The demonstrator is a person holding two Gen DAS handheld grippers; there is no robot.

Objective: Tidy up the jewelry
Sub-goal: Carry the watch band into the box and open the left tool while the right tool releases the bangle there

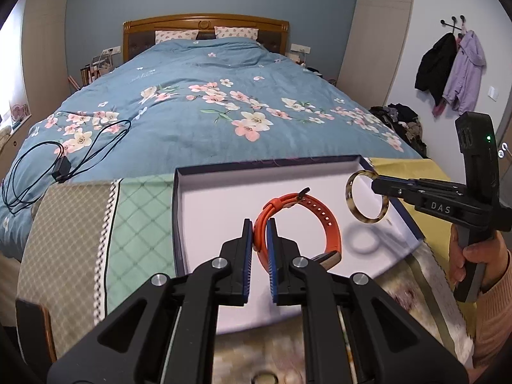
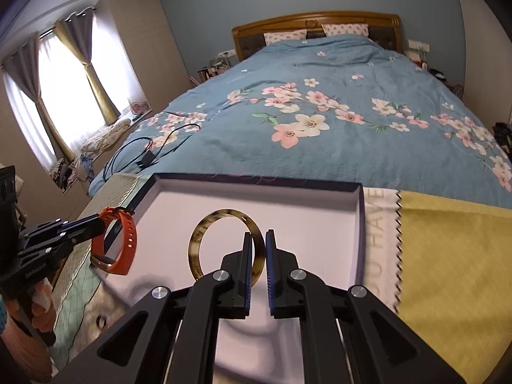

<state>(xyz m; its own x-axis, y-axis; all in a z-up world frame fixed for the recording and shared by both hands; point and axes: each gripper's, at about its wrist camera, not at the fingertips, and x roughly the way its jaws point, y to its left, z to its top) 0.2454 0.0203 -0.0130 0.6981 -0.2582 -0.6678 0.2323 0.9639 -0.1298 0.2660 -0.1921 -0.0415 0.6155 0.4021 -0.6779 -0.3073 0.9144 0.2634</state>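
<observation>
My left gripper (image 1: 260, 228) is shut on an orange watch strap (image 1: 323, 220), held in the air above the white floor of a shallow dark-rimmed box (image 1: 208, 204). From the right wrist view the same strap (image 2: 126, 236) hangs at the box's left edge, pinched by the left gripper (image 2: 101, 220). My right gripper (image 2: 256, 240) is shut on a tortoiseshell bangle (image 2: 198, 240), lifted over the box (image 2: 320, 224). In the left wrist view the bangle (image 1: 352, 188) hangs above the box's right side, clamped by the right gripper (image 1: 376, 185), and casts a ring shadow below.
The box rests on patterned cloths, green-beige (image 1: 96, 224) on the left and yellow (image 2: 448, 256) on the right. Beyond lies a bed with a blue floral duvet (image 1: 208, 112) and a black cable with its adapter (image 1: 60, 169). A small ring (image 2: 101, 321) lies on the cloth. A hand (image 1: 470, 262) holds the right gripper's handle.
</observation>
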